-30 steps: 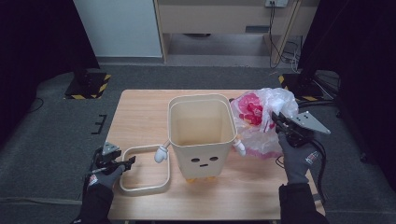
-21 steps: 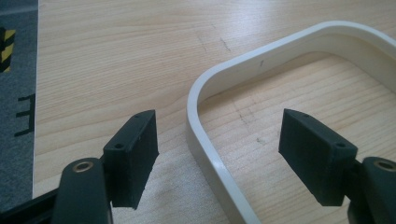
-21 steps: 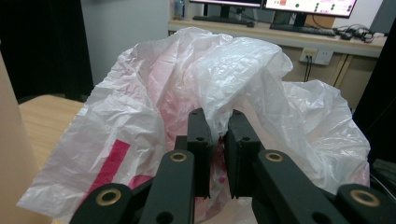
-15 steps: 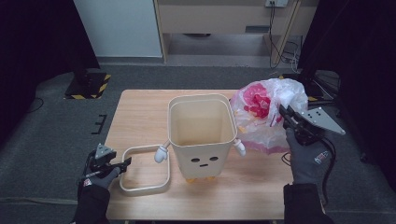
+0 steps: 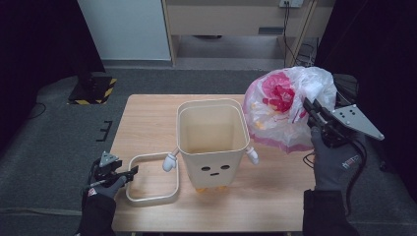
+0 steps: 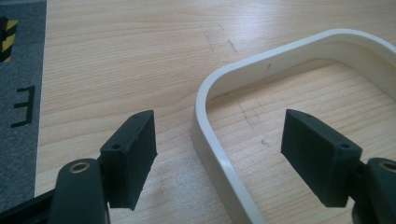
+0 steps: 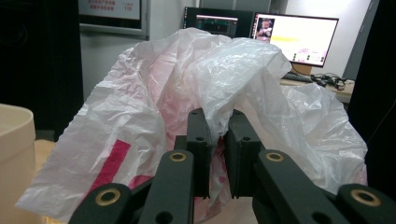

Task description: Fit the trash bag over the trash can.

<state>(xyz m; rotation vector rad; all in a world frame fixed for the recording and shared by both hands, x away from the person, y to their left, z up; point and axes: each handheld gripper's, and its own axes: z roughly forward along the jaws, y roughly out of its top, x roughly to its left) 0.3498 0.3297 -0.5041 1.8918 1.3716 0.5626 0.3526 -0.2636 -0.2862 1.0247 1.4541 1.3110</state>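
Two pieces of the job sit on either side of the cream bin (image 5: 212, 135), and neither is finished yet. Your right tool (image 5: 310, 109) has its jaws pinched tight on a fold of the white-and-pink plastic bag (image 5: 287, 108); the right gripper view shows the film bunched between the two black pads (image 7: 198, 140). The bag hangs in the air just to the right of the bin, at about the height of its rim, clear of the counter (image 5: 147, 118). It is not yet over the bin's open mouth, and the bin looks empty inside.

Your left tool (image 5: 129, 172) rests low at the bin's front left, beside the cream rim ring (image 5: 152, 177) that lies flat on the counter. Its jaws have just been opening and now stand wide, one pad on each side of the ring's curved edge (image 6: 219, 158), with neither pad touching it. So the ring is off the bin and let go.

By my reading, you are early in lining the bin. What is left for you: carry the bag over the mouth, spread it down inside, fold its edge over the rim, then pick up the ring and press it back on top.
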